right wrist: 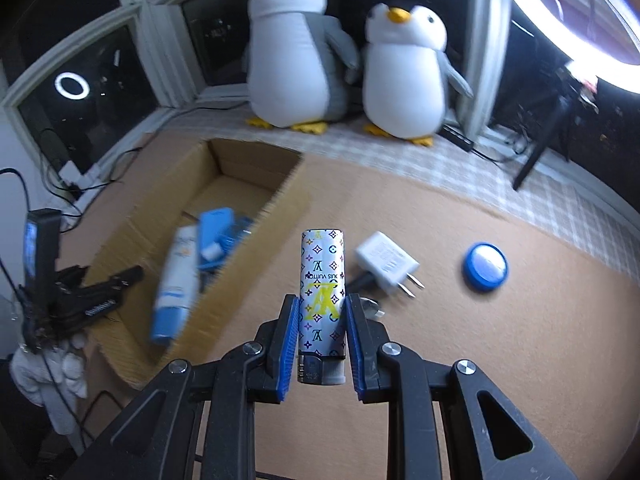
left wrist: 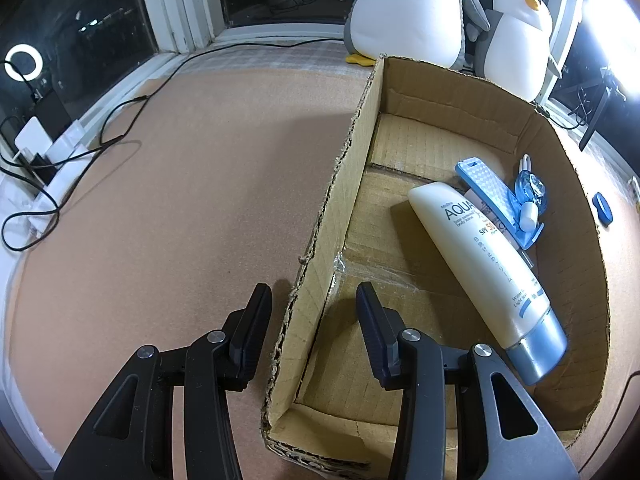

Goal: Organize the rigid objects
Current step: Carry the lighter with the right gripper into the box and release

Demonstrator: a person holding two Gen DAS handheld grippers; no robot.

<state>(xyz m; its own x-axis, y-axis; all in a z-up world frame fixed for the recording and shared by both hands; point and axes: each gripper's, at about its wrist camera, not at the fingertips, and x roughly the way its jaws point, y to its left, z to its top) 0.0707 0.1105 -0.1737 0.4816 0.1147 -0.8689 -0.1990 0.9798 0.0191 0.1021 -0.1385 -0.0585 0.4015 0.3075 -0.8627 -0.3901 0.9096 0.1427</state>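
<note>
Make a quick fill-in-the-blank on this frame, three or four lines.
1. The right tool grips a patterned ____.
2. The left tool straddles the ____ wall of the cardboard box.
3. The lotion tube lies ____ the box.
4. On the mat beside the white charger sits a round ____ lid.

Answers: lighter; left; inside; blue
</note>
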